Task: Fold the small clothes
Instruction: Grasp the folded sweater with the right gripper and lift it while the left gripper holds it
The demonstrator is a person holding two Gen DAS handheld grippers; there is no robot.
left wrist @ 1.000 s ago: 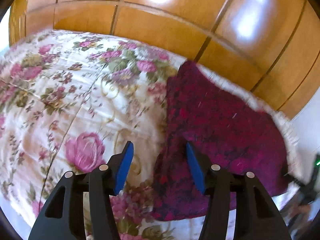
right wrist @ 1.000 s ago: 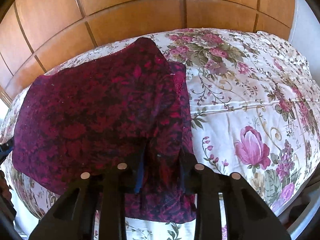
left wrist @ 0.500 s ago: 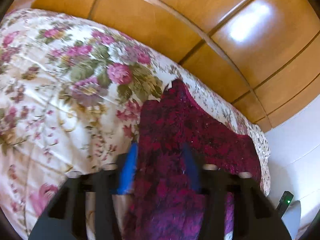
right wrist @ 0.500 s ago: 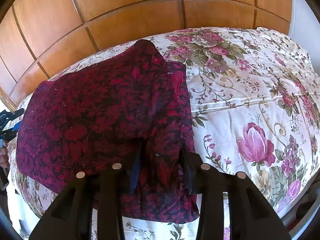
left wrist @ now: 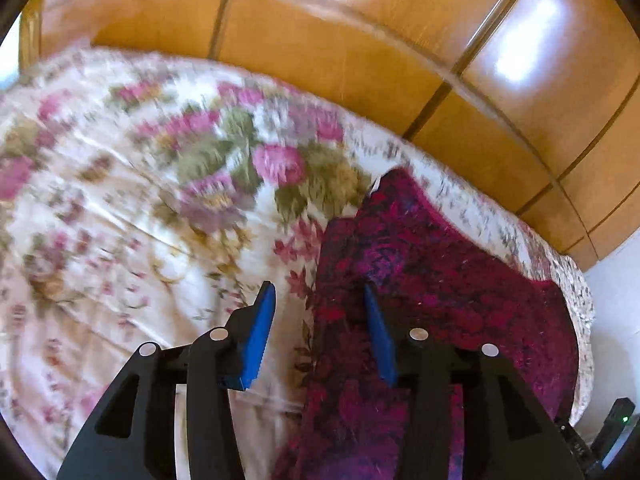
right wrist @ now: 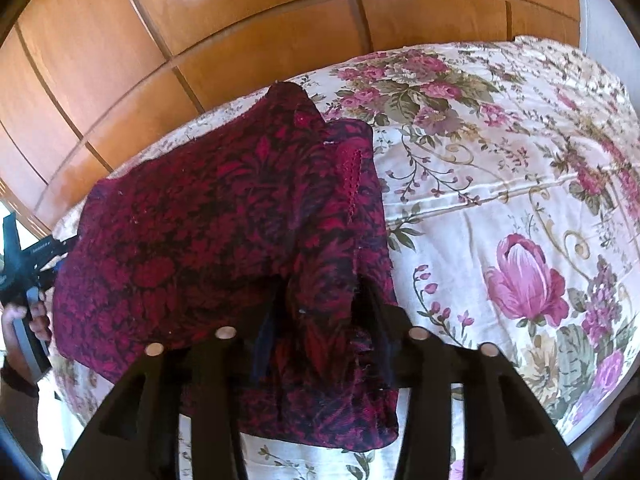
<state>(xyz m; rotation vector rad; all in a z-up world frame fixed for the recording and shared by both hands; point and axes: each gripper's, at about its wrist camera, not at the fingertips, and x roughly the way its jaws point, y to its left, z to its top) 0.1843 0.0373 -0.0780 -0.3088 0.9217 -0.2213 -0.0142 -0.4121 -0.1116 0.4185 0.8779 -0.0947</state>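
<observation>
Both tongs, left (left wrist: 320, 334) and right (right wrist: 320, 334), have just been opening and stand apart over the dark red patterned garment (right wrist: 224, 240) lying on the floral bedspread (right wrist: 500, 184), gripping nothing.

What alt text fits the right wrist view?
A dark red patterned garment lies partly folded on a floral bedspread, with the right gripper over its near edge, jaws just opened and a fold of cloth between the fingers. Wooden panels stand behind the bed, and the left gripper shows at the far left edge.
</observation>
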